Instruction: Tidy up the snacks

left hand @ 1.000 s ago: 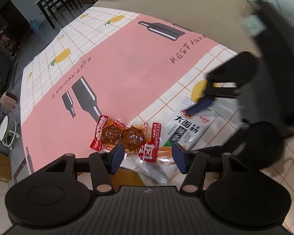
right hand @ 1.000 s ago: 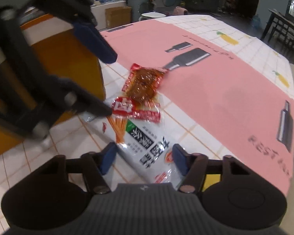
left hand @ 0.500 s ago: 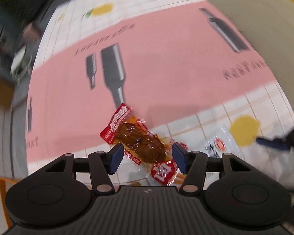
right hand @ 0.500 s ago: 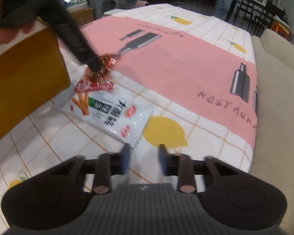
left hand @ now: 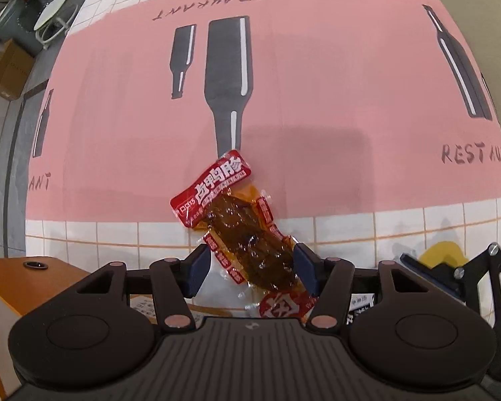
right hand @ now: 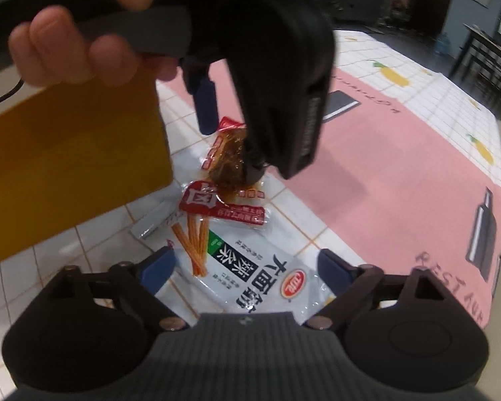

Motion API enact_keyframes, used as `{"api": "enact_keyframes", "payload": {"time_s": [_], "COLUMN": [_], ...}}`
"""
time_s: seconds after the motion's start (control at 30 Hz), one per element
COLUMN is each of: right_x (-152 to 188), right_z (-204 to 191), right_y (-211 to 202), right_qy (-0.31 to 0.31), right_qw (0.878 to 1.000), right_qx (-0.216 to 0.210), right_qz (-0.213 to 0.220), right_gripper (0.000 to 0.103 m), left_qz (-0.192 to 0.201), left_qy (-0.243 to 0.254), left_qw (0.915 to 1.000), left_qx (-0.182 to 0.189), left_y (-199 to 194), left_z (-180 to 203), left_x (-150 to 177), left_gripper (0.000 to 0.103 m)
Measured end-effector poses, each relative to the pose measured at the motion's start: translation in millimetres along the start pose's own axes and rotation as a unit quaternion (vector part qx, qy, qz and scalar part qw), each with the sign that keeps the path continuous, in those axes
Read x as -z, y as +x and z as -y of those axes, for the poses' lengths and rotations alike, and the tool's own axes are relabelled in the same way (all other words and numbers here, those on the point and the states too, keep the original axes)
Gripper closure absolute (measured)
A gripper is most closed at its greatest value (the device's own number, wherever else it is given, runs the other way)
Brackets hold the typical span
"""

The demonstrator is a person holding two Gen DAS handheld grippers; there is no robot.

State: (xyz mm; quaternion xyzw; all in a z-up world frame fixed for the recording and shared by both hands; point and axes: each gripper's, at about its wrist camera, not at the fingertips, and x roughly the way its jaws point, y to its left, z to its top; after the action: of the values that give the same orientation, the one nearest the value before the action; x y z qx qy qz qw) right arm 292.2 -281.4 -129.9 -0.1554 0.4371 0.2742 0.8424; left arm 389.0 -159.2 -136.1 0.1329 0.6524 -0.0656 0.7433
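Observation:
A red-and-clear packet of brown meat snack (left hand: 237, 220) lies on the tablecloth, its near end between the open blue pads of my left gripper (left hand: 248, 269). The same packet (right hand: 227, 163) shows in the right wrist view, under the left gripper (right hand: 230, 140) that hangs above it. A white packet with orange sticks and black characters (right hand: 243, 267) lies flat under it, its near end between the wide-open pads of my right gripper (right hand: 247, 265). A second red packet (right hand: 217, 205) lies across the white one's far end.
An orange box (right hand: 70, 153) stands left of the snacks; its corner shows in the left wrist view (left hand: 3, 287). The pink and white checked tablecloth (left hand: 317, 100) runs far ahead. A beige sofa (left hand: 484, 6) borders the table. The right gripper's tip (left hand: 451, 274) shows at right.
My left gripper has come down and forward over the meat packet, which now sits between its pads. My right gripper has opened wide and moved back in over the white packet.

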Motion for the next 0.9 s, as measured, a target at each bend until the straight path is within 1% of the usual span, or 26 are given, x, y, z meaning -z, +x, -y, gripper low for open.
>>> {"api": "enact_keyframes", "payload": {"time_s": [0.1, 0.13, 0.17, 0.2, 0.23, 0.27, 0.3, 0.33, 0.37, 0.43, 0.47, 0.5, 0.53, 0.57, 0.6, 0.63, 0.7, 0.77, 0.9], "right_x": [3, 4, 4, 5, 6, 7, 8, 9, 10, 14, 16, 19, 21, 24, 27, 29, 38, 44, 53], "right_z": [-1, 1, 3, 6, 7, 7, 7, 8, 9, 11, 13, 13, 14, 14, 15, 16, 21, 22, 25], "right_y": [8, 8, 9, 8, 6, 4, 2, 0, -2, -7, -11, -14, -17, -20, -22, -25, -28, -34, -39], "right_qy": [-0.003, 0.006, 0.021, 0.034, 0.038, 0.039, 0.042, 0.045, 0.047, 0.055, 0.061, 0.062, 0.062, 0.063, 0.065, 0.069, 0.071, 0.072, 0.096], "right_qw": [1.000, 1.000, 1.000, 0.999, 0.999, 0.999, 0.999, 0.999, 0.999, 0.998, 0.998, 0.998, 0.998, 0.997, 0.997, 0.997, 0.996, 0.995, 0.992], "right_qx": [0.003, 0.001, 0.000, 0.000, 0.003, 0.005, 0.007, 0.010, 0.013, 0.020, 0.021, 0.024, 0.027, 0.029, 0.033, 0.038, 0.046, 0.057, 0.062], "right_qz": [-0.014, -0.014, -0.016, -0.016, -0.014, -0.014, -0.014, -0.014, -0.015, -0.017, -0.017, -0.018, -0.018, -0.020, -0.022, -0.025, -0.031, -0.039, -0.050], "right_gripper": [0.010, 0.010, 0.011, 0.016, 0.020, 0.022, 0.027, 0.032, 0.035, 0.048, 0.052, 0.061, 0.072, 0.077, 0.087, 0.094, 0.103, 0.103, 0.103], "left_qz": [0.001, 0.002, 0.003, 0.003, 0.001, -0.001, 0.001, 0.003, 0.004, 0.010, 0.015, 0.020, 0.026, 0.033, 0.039, 0.038, 0.032, 0.026, 0.025], "left_qy": [-0.001, -0.002, -0.002, -0.004, -0.005, -0.004, 0.002, 0.010, 0.018, 0.034, 0.044, 0.057, 0.072, 0.091, 0.111, 0.126, 0.137, 0.154, 0.179], "left_qw": [1.0000, 1.0000, 0.9998, 0.9996, 0.9993, 0.9992, 0.9992, 0.9992, 0.9991, 0.9989, 0.9984, 0.9977, 0.9966, 0.9949, 0.9928, 0.9908, 0.9883, 0.9852, 0.9799], "left_qx": [0.004, 0.009, 0.019, 0.029, 0.037, 0.040, 0.040, 0.039, 0.038, 0.031, 0.031, 0.031, 0.030, 0.027, 0.026, 0.031, 0.059, 0.070, 0.084], "left_y": [1, 1, 0, 0, 0, -1, -2, -3, -3, -5, -6, -8, -9, -11, -14, -15, -17, -18, -16], "left_z": [0, 0, 0, -1, -1, 0, 2, 5, 7, 12, 14, 16, 19, 22, 25, 28, 32, 40, 54], "left_x": [-1, 0, 1, 1, 1, 1, 2, 3, 5, 8, 9, 12, 14, 17, 19, 22, 28, 38, 66], "left_gripper": [0.037, 0.042, 0.051, 0.056, 0.065, 0.071, 0.073, 0.078, 0.080, 0.081, 0.082, 0.083, 0.085, 0.092, 0.096, 0.103, 0.103, 0.103, 0.103]}}
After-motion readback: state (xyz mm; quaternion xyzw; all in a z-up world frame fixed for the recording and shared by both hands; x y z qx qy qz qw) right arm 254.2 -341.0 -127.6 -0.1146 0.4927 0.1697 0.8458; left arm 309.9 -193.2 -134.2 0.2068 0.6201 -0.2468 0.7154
